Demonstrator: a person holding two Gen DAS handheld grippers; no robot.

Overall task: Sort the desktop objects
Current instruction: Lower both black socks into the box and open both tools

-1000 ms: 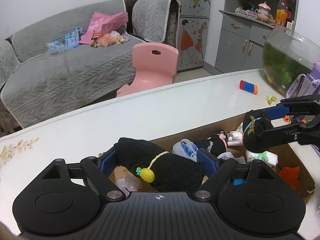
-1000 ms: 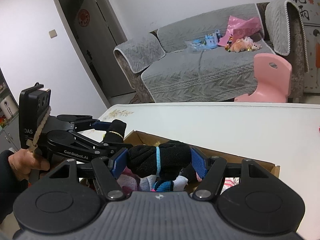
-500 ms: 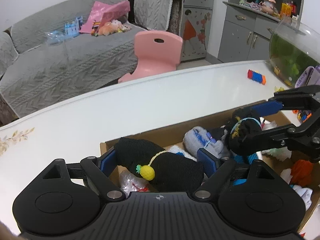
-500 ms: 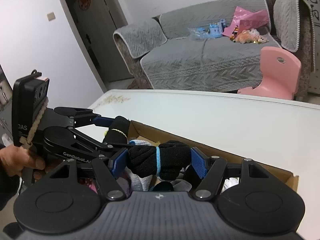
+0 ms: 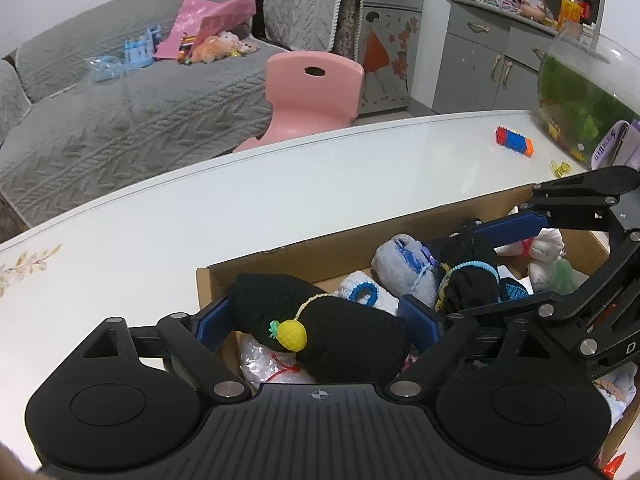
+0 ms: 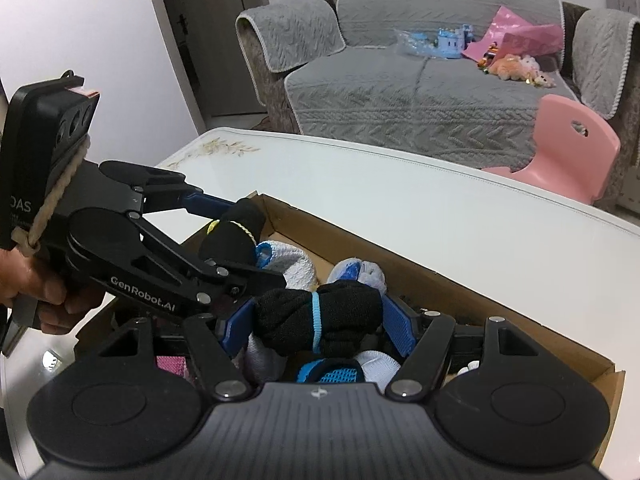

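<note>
My left gripper (image 5: 320,316) is shut on a black sock bundle (image 5: 336,336) with a yellow pineapple charm (image 5: 289,334), low over the left end of the cardboard box (image 5: 288,264). My right gripper (image 6: 316,320) is shut on a black sock bundle (image 6: 320,318) tied with a light blue band, low inside the same box (image 6: 440,280). Each gripper shows in the other's view: the right gripper (image 5: 476,268) and the left gripper (image 6: 234,226). The box holds several rolled socks, among them a grey-blue pair (image 5: 404,268) and a white pair (image 6: 292,266).
The box lies on a white table (image 5: 200,220). A toy block (image 5: 514,146) and a fish bowl (image 5: 580,96) stand at the far right. A pink chair (image 5: 312,92) and a grey sofa (image 5: 120,100) stand beyond the table.
Both grippers have come down toward the box with their sock bundles still held. The right gripper has moved closer to the left one.
</note>
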